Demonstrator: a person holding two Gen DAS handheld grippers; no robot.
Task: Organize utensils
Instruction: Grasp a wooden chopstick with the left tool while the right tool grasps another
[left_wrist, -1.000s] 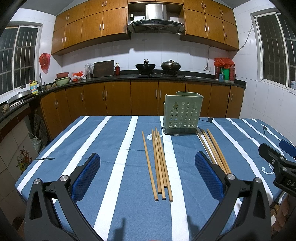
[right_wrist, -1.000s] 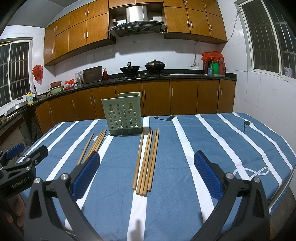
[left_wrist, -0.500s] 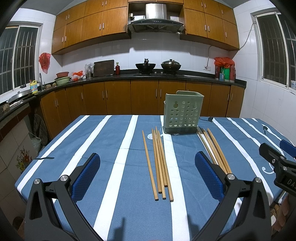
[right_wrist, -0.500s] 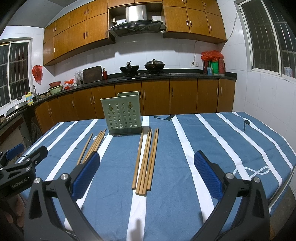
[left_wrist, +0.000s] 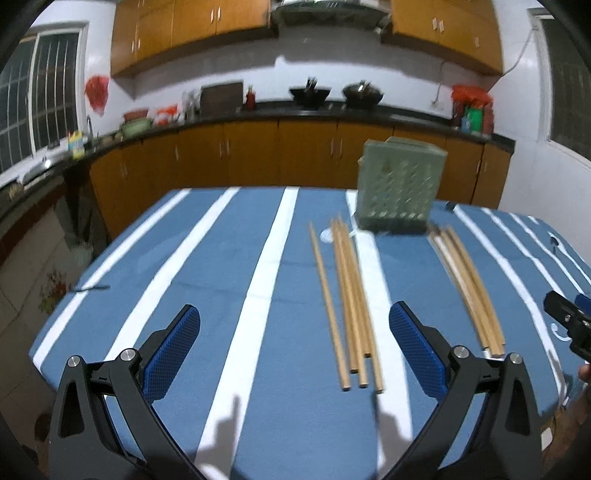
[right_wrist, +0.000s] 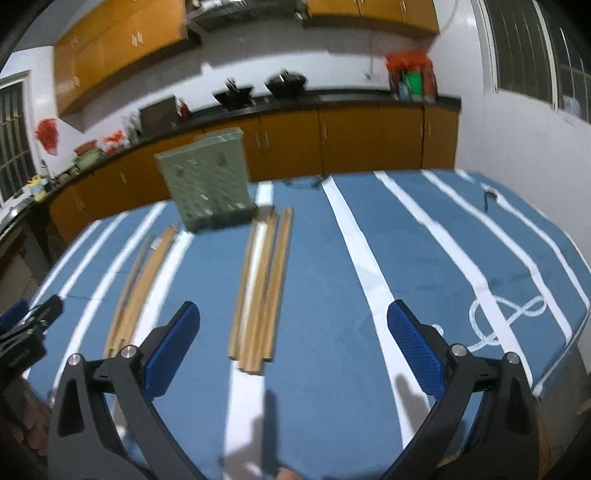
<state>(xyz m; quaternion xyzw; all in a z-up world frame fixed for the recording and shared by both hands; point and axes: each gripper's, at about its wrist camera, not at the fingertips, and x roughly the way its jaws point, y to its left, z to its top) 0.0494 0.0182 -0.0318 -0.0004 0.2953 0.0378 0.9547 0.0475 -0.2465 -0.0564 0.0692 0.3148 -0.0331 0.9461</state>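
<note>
Left gripper (left_wrist: 293, 343): released, jaws wide, empty, above the near edge of the worktop (left_wrist: 207, 266).
Left bundle of chopsticks (left_wrist: 347, 302): just ahead of the left gripper and slightly to its right, long axis running away toward the holder, near ends ragged.
Utensil holder (left_wrist: 400, 192): pale green, perforated, upright at the far ends of both bundles; it looks empty, though blur hides the inside.
Right bundle of chopsticks (right_wrist: 260, 291): ahead of the right gripper between its fingers, same lengthwise lie.
Right gripper (right_wrist: 291, 343): released, empty.
Nearer arm: each to its own bundle.
</note>
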